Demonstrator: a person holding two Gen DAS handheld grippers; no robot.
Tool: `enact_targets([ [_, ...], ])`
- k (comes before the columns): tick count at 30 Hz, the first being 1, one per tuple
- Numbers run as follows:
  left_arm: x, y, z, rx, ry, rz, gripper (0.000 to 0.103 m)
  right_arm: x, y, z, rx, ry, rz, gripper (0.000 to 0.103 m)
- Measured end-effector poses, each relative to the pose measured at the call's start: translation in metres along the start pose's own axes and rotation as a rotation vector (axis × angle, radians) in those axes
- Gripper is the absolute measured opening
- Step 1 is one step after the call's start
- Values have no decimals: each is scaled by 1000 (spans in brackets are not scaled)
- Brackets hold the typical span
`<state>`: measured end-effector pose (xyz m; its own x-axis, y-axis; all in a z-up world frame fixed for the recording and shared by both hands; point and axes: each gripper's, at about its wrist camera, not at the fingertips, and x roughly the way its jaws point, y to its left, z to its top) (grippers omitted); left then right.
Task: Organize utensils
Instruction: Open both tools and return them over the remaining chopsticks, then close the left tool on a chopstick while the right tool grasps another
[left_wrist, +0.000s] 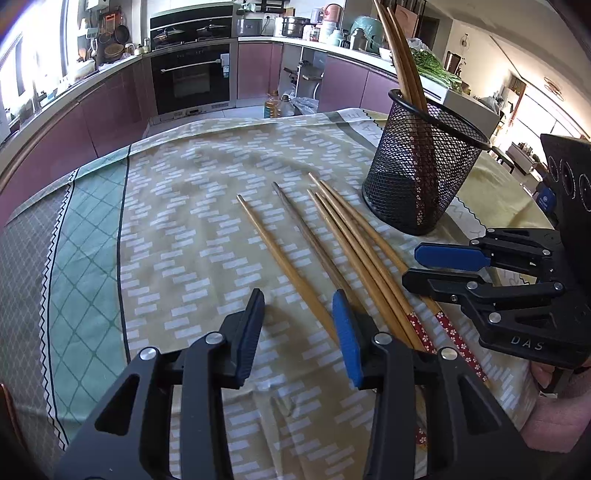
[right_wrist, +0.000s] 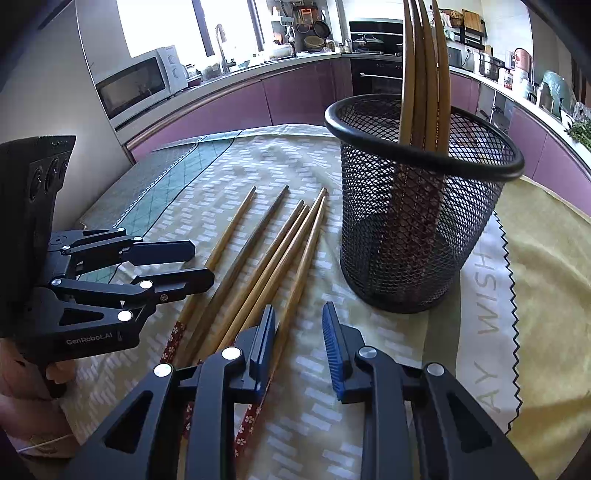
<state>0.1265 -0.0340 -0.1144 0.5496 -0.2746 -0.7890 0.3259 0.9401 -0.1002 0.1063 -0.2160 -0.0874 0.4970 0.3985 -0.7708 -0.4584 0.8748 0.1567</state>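
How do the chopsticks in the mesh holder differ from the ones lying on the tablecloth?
The chopsticks in the black mesh holder stand nearly upright, tips up, leaning on its rim. The loose chopsticks lie flat on the tablecloth, fanned out beside the holder. The standing ones are bunched together; the loose ones are partly spread apart. Both sets look like brown wood with red flowered ends.

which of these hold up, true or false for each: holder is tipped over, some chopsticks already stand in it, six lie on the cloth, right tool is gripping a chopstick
1. The mesh holder is tipped over. False: it stands upright on the tablecloth.
2. Some chopsticks already stand in it. True.
3. Six loose chopsticks lie on the cloth. True.
4. The right tool grips a chopstick. False: its jaws are apart with only cloth between them.
5. The left tool is empty. True.
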Motion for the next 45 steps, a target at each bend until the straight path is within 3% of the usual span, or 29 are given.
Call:
enact_targets([
  [7,8,1,11,-8,10,31,32,9,10,7,-45,-9,-57,22],
  [13,8,2,10,-24,-4,40,25,8,2,8,7,-14,-27,9],
  [15,7,6,8,-47,-8,28,17,7,-2,7,29,-17,-12,7],
  [21,0,11,2,-102,-20,1,9,-1,-8,2,69,-30,23,6],
  [30,-22,-2,-5,-70,-57,-60,8,-13,0,1,19,-40,74,6],
  [45,2,-4,-2,-28,21,-85,11,4,3,5,-11,12,50,7],
])
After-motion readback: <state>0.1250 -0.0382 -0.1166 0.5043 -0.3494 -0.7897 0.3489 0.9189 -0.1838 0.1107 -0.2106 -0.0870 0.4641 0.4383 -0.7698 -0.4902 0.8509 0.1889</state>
